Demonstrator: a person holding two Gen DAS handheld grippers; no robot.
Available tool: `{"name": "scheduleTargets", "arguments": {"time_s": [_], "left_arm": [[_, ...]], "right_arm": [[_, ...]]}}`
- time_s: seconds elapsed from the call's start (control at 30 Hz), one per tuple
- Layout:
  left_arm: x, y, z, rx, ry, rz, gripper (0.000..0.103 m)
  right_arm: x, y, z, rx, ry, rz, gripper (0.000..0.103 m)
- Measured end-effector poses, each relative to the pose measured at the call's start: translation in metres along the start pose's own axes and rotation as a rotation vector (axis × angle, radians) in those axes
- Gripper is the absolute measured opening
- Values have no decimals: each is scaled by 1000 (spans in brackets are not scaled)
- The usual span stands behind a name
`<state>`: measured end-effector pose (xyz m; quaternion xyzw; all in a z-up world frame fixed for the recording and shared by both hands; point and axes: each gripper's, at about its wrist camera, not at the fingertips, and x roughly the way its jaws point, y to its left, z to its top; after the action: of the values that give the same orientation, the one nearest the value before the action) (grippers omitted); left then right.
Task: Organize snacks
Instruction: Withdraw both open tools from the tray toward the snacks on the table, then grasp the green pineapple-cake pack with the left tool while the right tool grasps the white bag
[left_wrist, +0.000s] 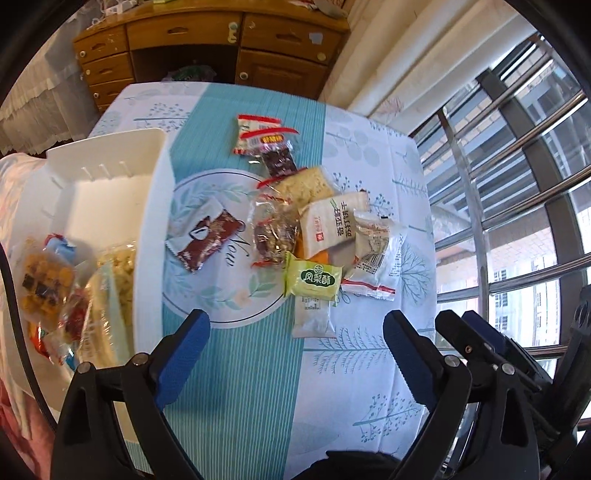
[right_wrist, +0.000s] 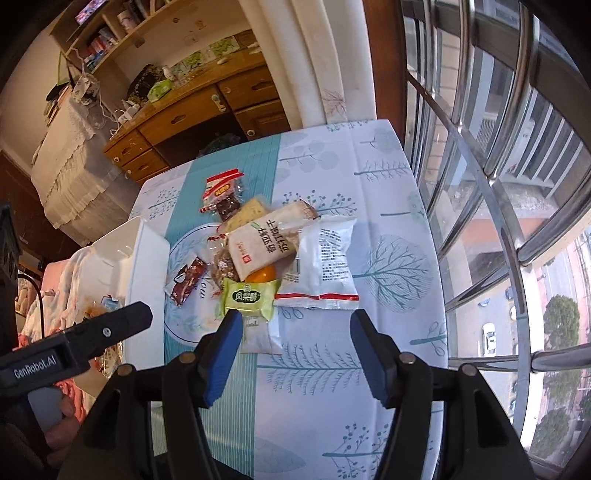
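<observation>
Wooden desk (left_wrist: 207, 40) behind table – curtain (right_wrist: 295, 55), window bars (left_wrist: 517, 166) right.

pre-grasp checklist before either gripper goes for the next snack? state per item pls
1. Left gripper open and not holding anything: ok.
2. Right gripper open and not holding anything: ok.
3. Nearest target exposed: green packet lies at the near edge of the pile, just ahead of the right gripper, and only its far edge is tucked under the pile: ok.
4. Target separate from neighbours: it overlaps a white packet beneath it and touches the big white pouch: not ok.
5. White bin has room: far part bare, near part holds snacks: ok.
6. Grippers apart from each other: they sit close side by side: cannot tell.
</observation>
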<state>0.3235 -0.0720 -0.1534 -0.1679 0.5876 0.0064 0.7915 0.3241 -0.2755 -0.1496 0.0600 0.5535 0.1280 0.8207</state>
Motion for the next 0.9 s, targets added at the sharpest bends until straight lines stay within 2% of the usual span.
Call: {"name": "scheduleTargets", "arguments": {"time_s": [0.27,0.43,0.9], "left_arm": [[50,-17,10,15,20,23,95],[82,-20,13,14,23,24,95],[137,-21,16,11,59,73,94]], "right_arm": [[38,-31,22,90,45,78,63],[73,-45,32,142,69,126,74],[134,-58,43,209,159,202,74]]}}
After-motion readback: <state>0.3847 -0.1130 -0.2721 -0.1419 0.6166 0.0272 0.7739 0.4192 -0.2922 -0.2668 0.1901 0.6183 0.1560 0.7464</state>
